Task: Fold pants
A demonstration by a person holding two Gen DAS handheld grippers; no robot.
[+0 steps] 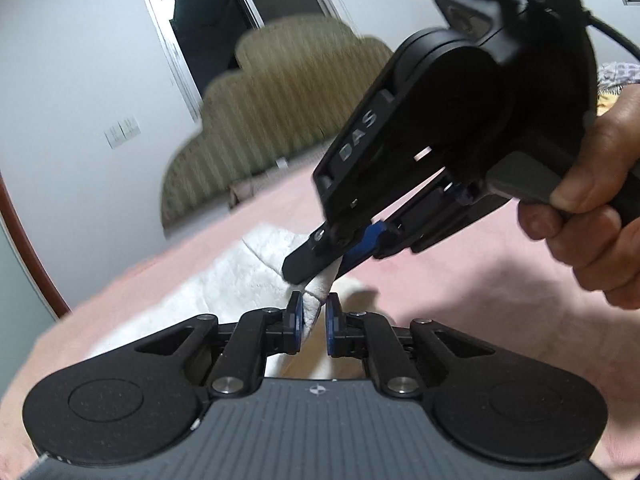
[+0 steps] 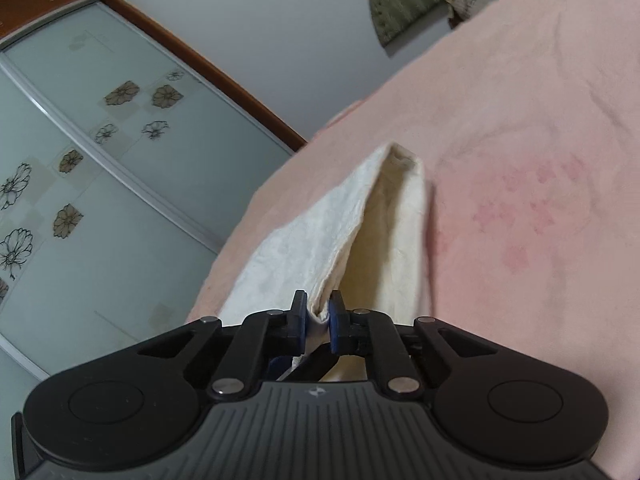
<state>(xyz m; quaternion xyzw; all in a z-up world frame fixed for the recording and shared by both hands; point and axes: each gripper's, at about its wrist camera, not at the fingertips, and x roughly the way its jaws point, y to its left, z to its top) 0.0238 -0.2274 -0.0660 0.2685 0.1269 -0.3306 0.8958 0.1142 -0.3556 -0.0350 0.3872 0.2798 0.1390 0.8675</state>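
Left wrist view showed your left hand-held gripper [image 1: 312, 322] and right hand-held gripper [image 1: 320, 268] each pinching the same raised end of the cream-white textured cloth pants [image 1: 224, 292], almost touching. The garment's long axis ran away from you across the pink bed [image 1: 460, 280].

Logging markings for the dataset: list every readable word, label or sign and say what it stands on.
"DAS": on the black body of the right gripper, seen from the left wrist.
Small emblems on each gripper's ribbed base: symbols, no letters.
Nothing else readable on the pants, wardrobe doors or wall switches.
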